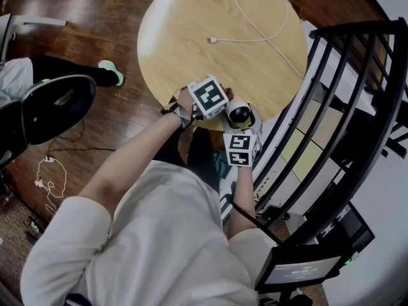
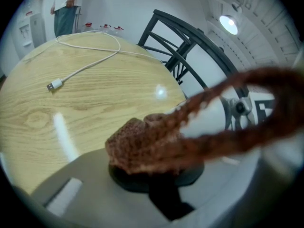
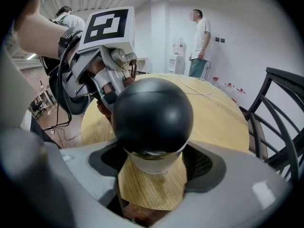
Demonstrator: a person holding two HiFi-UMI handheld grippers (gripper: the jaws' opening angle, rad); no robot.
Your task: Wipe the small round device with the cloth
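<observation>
Cloth, brown and nubbly, fills the bottom centre of my left gripper view. It is bunched between the jaws of my left gripper, which are clamped together on it. A blurred strand of it stretches toward the right edge of the frame.

In my right gripper view the small round device, a glossy black dome on a white base, sits in the middle of the frame. My right gripper has its jaws pressed against the base from both sides, holding it above the table edge. My left gripper shows in the upper left there, just behind the device. I cannot tell whether the cloth is touching the dome.

From the head view both grippers meet at frame centre, at the near rim of the round wooden table, with the device between them.

Farther out on the tabletop a white cable loops across the upper part of the frame, well apart from the device. A black metal chair curves along the right side, close to the table.

Beyond the table in my right gripper view, at upper centre, a person stands beside a water dispenser against the white wall.
</observation>
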